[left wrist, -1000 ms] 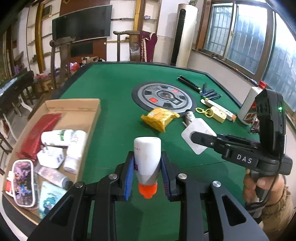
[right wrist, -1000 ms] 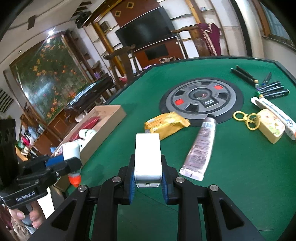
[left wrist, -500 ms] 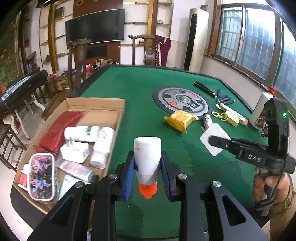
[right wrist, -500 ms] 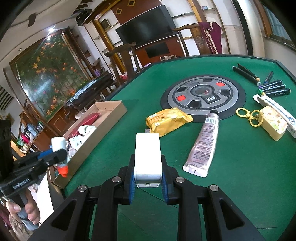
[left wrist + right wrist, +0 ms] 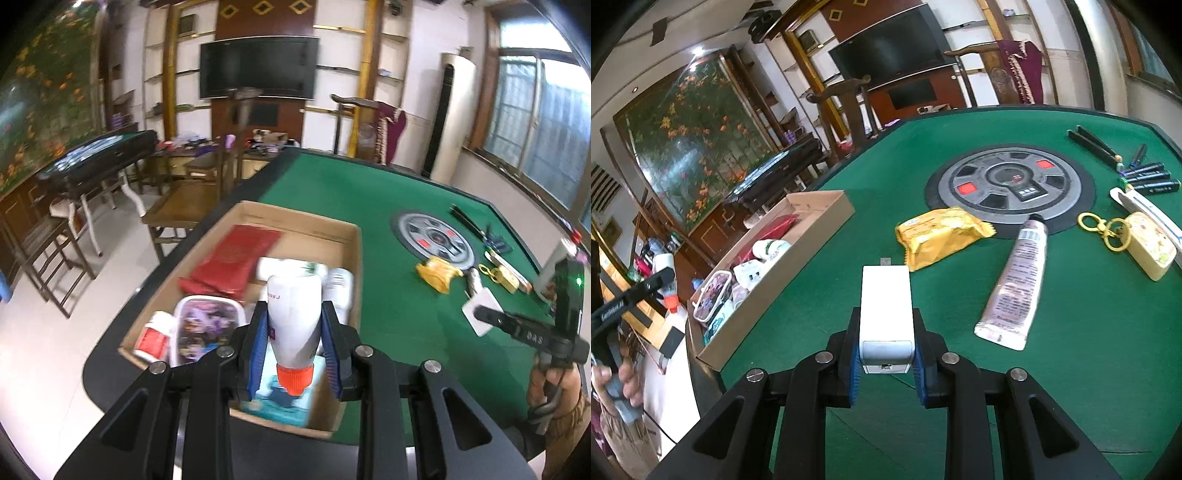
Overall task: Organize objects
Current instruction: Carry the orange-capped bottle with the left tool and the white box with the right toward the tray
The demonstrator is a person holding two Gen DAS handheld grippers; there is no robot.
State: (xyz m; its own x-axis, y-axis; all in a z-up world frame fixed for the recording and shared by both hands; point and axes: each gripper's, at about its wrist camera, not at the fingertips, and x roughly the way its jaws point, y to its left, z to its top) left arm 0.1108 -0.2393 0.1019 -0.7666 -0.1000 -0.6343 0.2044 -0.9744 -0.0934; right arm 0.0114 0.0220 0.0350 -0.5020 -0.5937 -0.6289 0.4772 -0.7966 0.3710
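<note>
Left wrist view, and the left gripper [image 5: 294,341] has its blue pads pinching a white plastic bottle with an orange cap [image 5: 293,325], cap pointing back at the camera, hanging right over the near end of the open brown cardboard box [image 5: 354,258]. Inside that box: a flat red pouch [image 5: 231,258] at the far side, a small case with a purple cartoon print [image 5: 205,328] nearer, a red-labelled white bottle [image 5: 153,338] beside the case (the rest is partly hidden behind the held bottle). Over on the right wrist view, the right gripper [image 5: 885,354] is clamped on a white rectangular charger block [image 5: 885,306], held above the green felt table [image 5: 1071,362] to the right of the box. Further right of the box on the felt lie a crinkled yellow snack packet [image 5: 942,236] and a pale pink squeeze tube [image 5: 1015,284], close together but apart.
</note>
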